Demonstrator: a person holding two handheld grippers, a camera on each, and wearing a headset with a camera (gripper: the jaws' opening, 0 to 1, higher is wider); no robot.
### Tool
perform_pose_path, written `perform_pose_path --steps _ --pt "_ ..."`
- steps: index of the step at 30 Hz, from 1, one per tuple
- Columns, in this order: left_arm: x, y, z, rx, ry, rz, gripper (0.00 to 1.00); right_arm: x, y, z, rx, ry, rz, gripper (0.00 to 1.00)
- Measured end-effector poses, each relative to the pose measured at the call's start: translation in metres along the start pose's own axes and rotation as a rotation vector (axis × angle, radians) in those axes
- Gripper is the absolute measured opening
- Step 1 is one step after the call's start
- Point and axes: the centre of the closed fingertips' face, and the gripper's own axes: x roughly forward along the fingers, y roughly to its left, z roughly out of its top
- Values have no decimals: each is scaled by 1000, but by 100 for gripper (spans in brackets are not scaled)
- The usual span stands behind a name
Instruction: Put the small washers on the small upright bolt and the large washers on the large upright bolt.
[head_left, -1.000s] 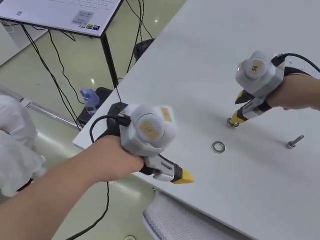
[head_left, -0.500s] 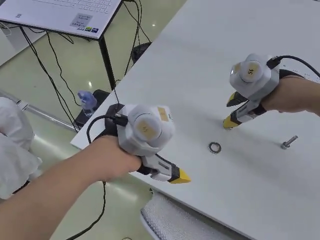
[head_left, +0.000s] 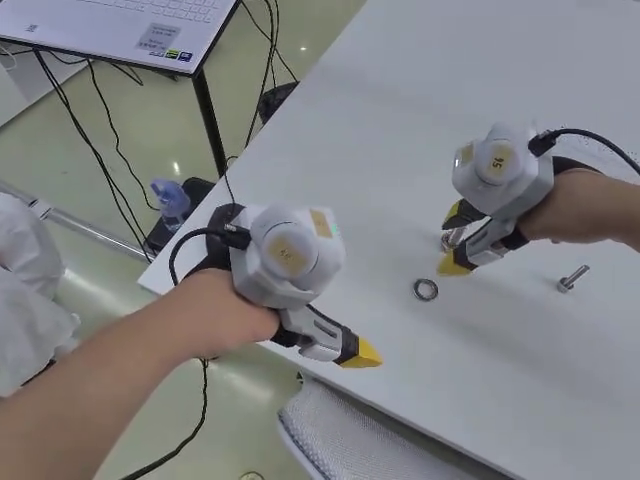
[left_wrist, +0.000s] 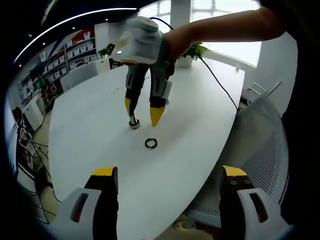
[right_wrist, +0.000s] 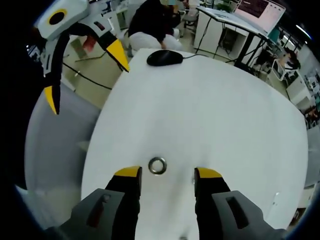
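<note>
A loose steel washer (head_left: 426, 289) lies flat on the white table (head_left: 400, 120). In the right gripper view the washer (right_wrist: 157, 165) sits just ahead of and between my right gripper's (right_wrist: 168, 173) open jaws. In the head view the right gripper (head_left: 452, 240) hovers open beside the large upright bolt (head_left: 447, 240). That bolt (left_wrist: 133, 122) has a washer at its base and stands just behind the loose washer (left_wrist: 151, 143). A small bolt (head_left: 570, 278) stands further right. My left gripper (head_left: 362, 352) is open and holds nothing near the table's front edge.
A black mouse (right_wrist: 165, 57) lies at the table's far end. A mesh chair (head_left: 350, 440) is under the front edge. A laptop (head_left: 120, 25) sits on a side desk, with cables and a bottle (head_left: 168, 200) on the floor.
My right gripper has come away from the large bolt, opened, and shifted down towards the loose washer. The left gripper has barely moved.
</note>
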Motion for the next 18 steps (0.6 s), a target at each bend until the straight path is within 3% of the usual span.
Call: perform_pose_path --steps 8,13,18 --pt "0 0 1 -3 -6 -4 86 5 9 -3 -8 -13 2 45" --pt "2 -2 -3 -4 8 -16 86 17 16 -4 -8 -34 22 45" --pt "3 1 -3 -9 4 -13 85 29 17 -10 -20 -18 24 45"
